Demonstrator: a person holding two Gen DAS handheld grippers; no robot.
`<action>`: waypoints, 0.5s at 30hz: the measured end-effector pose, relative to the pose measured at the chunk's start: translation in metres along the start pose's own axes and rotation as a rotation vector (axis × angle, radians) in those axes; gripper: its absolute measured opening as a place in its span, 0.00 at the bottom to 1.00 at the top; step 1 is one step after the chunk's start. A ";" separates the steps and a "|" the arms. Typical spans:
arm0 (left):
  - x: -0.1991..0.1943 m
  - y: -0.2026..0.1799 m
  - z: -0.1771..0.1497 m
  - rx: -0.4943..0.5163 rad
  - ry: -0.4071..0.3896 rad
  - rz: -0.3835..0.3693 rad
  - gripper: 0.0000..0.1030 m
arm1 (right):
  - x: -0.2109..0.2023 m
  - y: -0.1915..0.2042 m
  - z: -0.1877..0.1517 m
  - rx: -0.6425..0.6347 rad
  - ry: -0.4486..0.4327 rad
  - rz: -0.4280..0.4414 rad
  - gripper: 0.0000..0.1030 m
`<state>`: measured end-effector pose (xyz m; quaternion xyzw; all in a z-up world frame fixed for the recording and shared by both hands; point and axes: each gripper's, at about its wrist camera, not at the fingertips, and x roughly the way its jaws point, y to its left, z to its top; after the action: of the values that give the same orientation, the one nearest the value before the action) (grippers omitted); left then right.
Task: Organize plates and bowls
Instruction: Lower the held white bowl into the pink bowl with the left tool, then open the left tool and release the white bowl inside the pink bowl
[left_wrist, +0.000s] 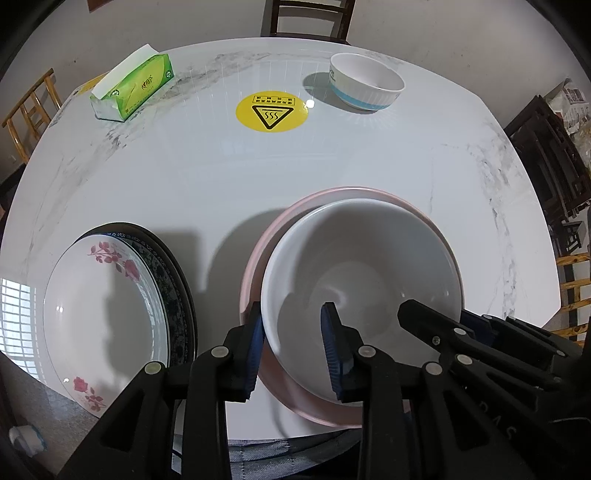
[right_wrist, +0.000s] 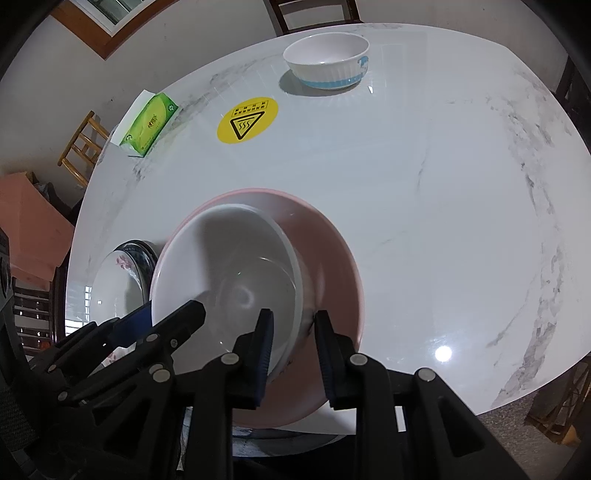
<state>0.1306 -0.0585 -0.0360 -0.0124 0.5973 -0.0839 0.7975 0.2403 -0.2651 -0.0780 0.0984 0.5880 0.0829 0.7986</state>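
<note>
White bowl (left_wrist: 362, 280) sits nested in the pink bowl (left_wrist: 280, 229) at the table's (left_wrist: 184, 177) near edge; we clamp its rim with left gripper (left_wrist: 293, 350) and right gripper (right_wrist: 293, 354).

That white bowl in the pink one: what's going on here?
A person works a gripper in each hand on the white bowl, which sits inside the pink bowl on the marble table. The left gripper straddles its left rim, the right gripper its right rim; whether the pads press is unclear. To the left lies a stack of plates. A blue-banded bowl waits across the table.
</note>
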 end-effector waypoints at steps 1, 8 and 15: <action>0.000 0.000 0.000 0.000 0.000 0.001 0.26 | 0.000 -0.001 0.000 0.000 0.001 -0.001 0.24; -0.001 0.000 0.000 -0.008 -0.005 -0.011 0.29 | -0.009 0.006 -0.001 -0.064 -0.049 -0.096 0.29; -0.004 0.000 0.000 -0.001 -0.027 -0.015 0.34 | -0.012 0.000 0.001 -0.057 -0.047 -0.056 0.29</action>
<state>0.1292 -0.0583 -0.0325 -0.0185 0.5864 -0.0893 0.8049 0.2374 -0.2681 -0.0670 0.0609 0.5692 0.0748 0.8165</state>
